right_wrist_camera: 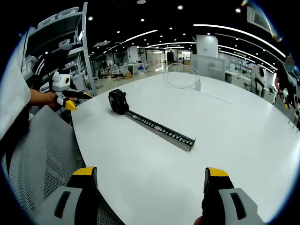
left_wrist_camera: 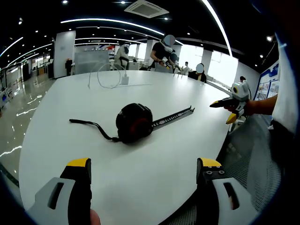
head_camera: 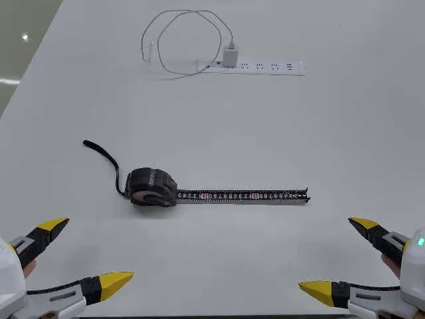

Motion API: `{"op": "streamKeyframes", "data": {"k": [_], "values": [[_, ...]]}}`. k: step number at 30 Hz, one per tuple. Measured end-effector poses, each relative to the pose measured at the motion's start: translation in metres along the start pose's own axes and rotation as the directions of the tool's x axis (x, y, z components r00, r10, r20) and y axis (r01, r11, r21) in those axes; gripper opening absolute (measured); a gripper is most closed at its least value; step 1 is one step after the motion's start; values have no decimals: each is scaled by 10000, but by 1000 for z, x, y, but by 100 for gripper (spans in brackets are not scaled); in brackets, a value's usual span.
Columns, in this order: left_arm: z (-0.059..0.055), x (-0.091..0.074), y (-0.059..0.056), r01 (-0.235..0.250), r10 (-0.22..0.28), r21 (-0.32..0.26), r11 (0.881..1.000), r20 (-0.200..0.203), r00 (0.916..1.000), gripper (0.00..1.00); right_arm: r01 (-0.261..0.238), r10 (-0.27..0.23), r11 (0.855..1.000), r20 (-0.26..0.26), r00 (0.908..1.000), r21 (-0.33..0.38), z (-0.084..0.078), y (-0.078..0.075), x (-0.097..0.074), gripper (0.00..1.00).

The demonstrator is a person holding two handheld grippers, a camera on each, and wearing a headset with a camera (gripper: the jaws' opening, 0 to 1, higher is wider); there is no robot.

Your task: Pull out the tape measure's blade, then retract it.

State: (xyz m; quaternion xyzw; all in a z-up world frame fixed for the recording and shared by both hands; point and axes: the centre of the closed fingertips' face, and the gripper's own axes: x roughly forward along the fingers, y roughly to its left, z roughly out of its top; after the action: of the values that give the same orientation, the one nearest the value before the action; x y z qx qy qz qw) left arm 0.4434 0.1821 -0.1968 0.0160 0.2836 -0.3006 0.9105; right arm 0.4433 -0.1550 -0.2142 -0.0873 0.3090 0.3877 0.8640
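White workbench (head_camera: 279,133) is being viewed from its near edge, with an open-plan hall running behind it. Tape measure (head_camera: 151,187) is lying mid-table and is not being touched by either gripper. Blade (head_camera: 242,195) is lying extended flat on the surface, running from the case toward the right gripper's side. Black wrist strap (head_camera: 103,156) is trailing off the case the opposite way. Left gripper (head_camera: 96,249) is being held over the near left edge, jaws spread wide, nothing between them. Right gripper (head_camera: 327,253) is being held over the near right edge, jaws likewise spread and empty. Both are being kept well apart from the tape. Power strip (head_camera: 255,66) is sitting at the far side, with a charger (head_camera: 230,56) plugged in and its cable (head_camera: 180,11) looping beside it.
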Motion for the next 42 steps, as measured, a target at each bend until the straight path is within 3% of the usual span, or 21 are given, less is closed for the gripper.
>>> {"op": "streamKeyframes", "data": {"k": [42], "values": [[0, 4, -4, 201, -199, 86, 9998, -183, 9996, 91, -62, 62, 10000, -89, 9999, 12, -3, 2, 0, 93]]}}
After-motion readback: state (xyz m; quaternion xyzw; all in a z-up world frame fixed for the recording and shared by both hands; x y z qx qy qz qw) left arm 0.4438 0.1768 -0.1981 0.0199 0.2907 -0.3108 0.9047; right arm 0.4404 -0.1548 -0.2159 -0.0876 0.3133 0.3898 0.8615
